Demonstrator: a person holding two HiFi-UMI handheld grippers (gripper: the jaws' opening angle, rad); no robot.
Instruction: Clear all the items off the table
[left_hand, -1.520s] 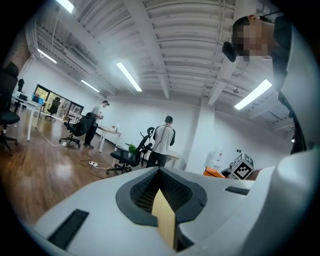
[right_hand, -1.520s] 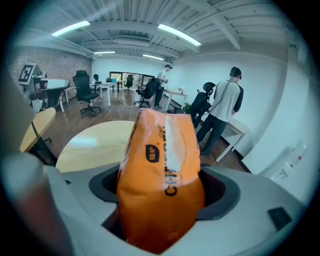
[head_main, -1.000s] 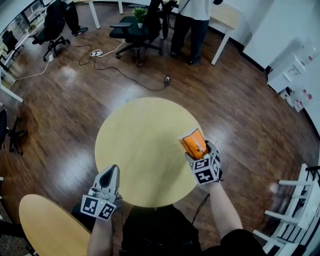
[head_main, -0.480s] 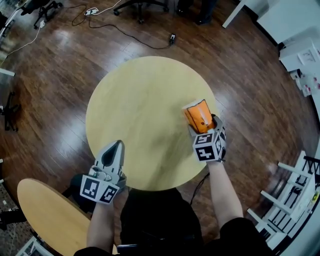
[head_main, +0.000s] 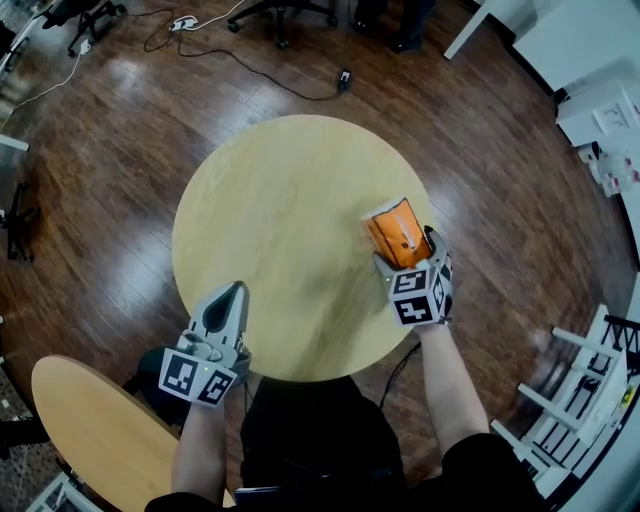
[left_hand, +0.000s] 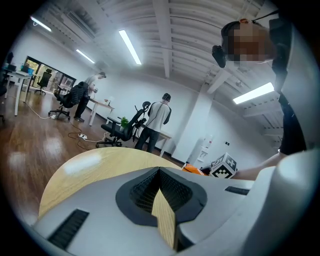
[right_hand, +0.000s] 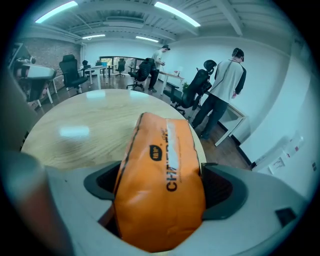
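The right gripper (head_main: 404, 252) has its 2 jaws spread wide and opening, with an orange snack bag (head_main: 395, 228) between them. In the right gripper view the bag fills most of the gap: its right edge lies against the right pad, while a dark slit shows beside the left pad. The bag lies on the round wooden table (head_main: 280, 210), at the table's right edge, its far end pointing away from the person. The marker cube (head_main: 420, 295) sits just behind the jaws, over the table's near right rim.

The left gripper (head_main: 230, 296) has its jaws closed together to a point, with nothing between them. It hovers at the near left rim of the table, well apart from the bag.

The rest of the tabletop is bare wood. A second round tabletop (head_main: 90, 430) lies near and to the left, lower in the head view. Dark wooden floor (head_main: 120, 130) surrounds both, with a black cable (head_main: 290, 82) trailing across its far side. A white rack (head_main: 585, 395) stands at the near right. In the right gripper view, a person (right_hand: 227, 82) stands beside an office chair (right_hand: 192, 95) beyond the table.
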